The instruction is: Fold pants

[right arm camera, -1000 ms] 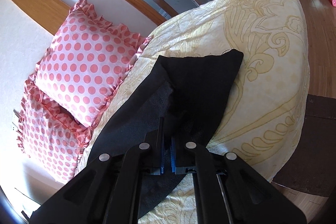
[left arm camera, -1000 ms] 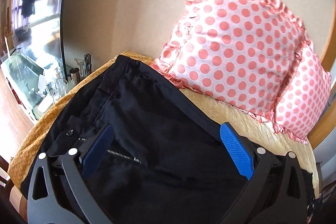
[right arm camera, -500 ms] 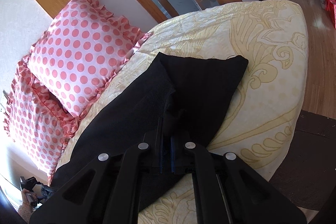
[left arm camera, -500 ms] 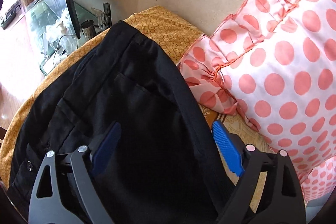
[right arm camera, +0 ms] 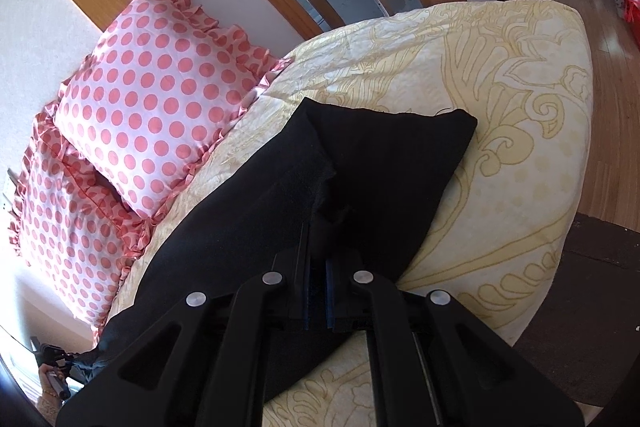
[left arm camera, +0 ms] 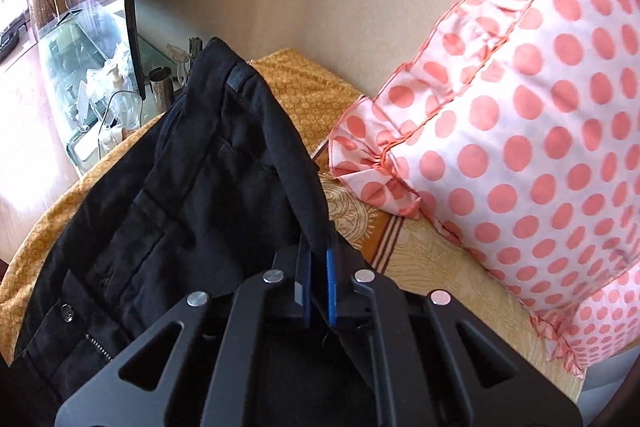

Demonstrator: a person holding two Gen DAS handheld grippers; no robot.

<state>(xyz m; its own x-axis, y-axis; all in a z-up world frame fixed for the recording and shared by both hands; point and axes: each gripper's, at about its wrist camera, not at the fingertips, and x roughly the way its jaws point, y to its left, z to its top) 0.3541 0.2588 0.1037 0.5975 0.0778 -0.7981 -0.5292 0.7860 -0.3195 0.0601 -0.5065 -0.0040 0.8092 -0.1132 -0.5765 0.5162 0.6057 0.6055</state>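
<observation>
1. The left gripper (left arm camera: pixel 318 285) is pinching the waistband edge of the black pants (left arm camera: pixel 192 195), its blue pads (left arm camera: pixel 330 283) closed tight on the fabric.
2. The right gripper (right arm camera: pixel 318 291) is clamping the leg end of the pants (right arm camera: pixel 360 179), jaws pressed together on cloth.
3. The pants are lying stretched across the yellow bedspread (right arm camera: pixel 500 107), beside the polka-dot pillows (right arm camera: pixel 160 99).

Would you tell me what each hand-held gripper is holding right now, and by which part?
Both hold the pants: the left hand-held gripper pinches the waistband, the right hand-held gripper a leg near the hem.
</observation>
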